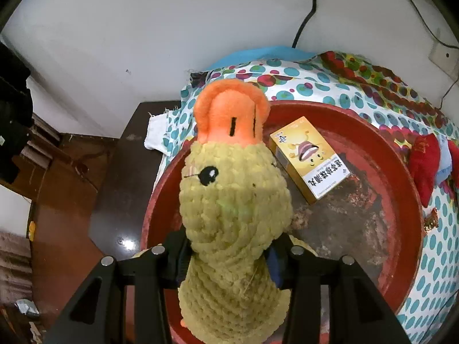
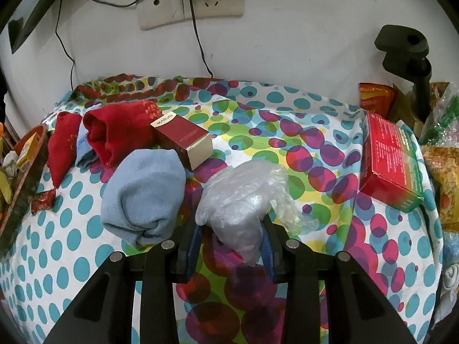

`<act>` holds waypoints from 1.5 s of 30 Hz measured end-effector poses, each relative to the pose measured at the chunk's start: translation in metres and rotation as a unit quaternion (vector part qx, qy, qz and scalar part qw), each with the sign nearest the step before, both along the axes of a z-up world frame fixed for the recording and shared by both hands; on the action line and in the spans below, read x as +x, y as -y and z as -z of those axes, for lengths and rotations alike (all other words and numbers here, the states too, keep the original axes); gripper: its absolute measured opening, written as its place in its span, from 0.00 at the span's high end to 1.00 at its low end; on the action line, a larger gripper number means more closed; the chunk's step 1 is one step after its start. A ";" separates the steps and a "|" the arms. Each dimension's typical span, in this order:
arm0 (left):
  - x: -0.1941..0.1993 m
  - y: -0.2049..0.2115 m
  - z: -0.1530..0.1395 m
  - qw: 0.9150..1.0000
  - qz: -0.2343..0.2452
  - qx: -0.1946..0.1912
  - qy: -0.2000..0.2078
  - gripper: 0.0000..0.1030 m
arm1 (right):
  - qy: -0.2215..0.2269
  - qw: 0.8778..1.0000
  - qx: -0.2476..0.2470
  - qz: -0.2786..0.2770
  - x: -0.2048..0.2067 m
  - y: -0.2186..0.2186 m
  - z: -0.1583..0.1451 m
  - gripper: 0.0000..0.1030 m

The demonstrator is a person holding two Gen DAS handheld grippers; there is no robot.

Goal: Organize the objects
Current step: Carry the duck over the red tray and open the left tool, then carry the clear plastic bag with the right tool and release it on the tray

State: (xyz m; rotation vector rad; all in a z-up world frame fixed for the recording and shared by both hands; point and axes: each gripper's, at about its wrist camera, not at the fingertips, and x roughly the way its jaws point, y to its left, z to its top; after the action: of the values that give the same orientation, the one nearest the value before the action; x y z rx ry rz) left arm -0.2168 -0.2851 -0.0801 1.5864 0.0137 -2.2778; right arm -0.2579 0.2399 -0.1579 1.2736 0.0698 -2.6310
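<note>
My left gripper (image 1: 226,255) is shut on the neck of a yellow-green plush duck (image 1: 232,200) with an orange beak. The duck hangs over the left part of a round red basin (image 1: 344,120). A yellow carton (image 1: 309,157) lies in the basin. In the right wrist view my right gripper (image 2: 231,240) is shut on a crumpled clear plastic bag (image 2: 241,197) that rests on the dotted tablecloth (image 2: 287,114). The basin (image 2: 25,177) shows at that view's far left edge.
A folded blue cloth (image 2: 143,197), two red cloths (image 2: 120,134) and a dark red box (image 2: 183,140) lie left of the bag. A red carton (image 2: 387,163) and snack packets sit at the right edge, under a black clamp (image 2: 407,48). Cables hang on the wall behind.
</note>
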 end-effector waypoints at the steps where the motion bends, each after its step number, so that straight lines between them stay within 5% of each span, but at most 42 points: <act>1: 0.000 0.001 0.001 1.000 -0.003 0.002 0.000 0.56 | 0.000 1.000 0.003 0.000 0.000 -0.002 0.000 0.66; 16: 0.009 0.023 0.006 0.997 -0.034 0.069 -0.014 0.46 | -0.001 1.000 0.013 -0.001 0.001 -0.012 -0.001 0.63; 25: 0.021 0.011 -0.022 0.998 -0.025 0.051 -0.037 0.43 | -0.001 1.000 0.013 -0.001 0.001 -0.008 -0.002 0.62; 33: 0.048 -0.041 -0.047 0.997 0.017 0.019 -0.079 0.43 | -0.001 1.000 0.009 0.000 0.000 -0.012 -0.002 0.62; 40: 0.085 -0.105 -0.038 0.991 0.064 0.018 -0.116 0.43 | -0.004 1.000 -0.011 0.001 0.000 -0.038 -0.004 0.65; 45: 0.098 -0.150 -0.019 0.989 0.106 0.022 -0.102 0.43 | -0.015 1.000 -0.010 -0.001 0.003 -0.051 -0.007 0.68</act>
State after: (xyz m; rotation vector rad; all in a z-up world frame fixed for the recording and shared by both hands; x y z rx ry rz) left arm -0.1185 -0.1351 -0.0612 1.4277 -0.0533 -2.6135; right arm -0.2546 0.2910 -0.1508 1.2267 0.0486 -2.6437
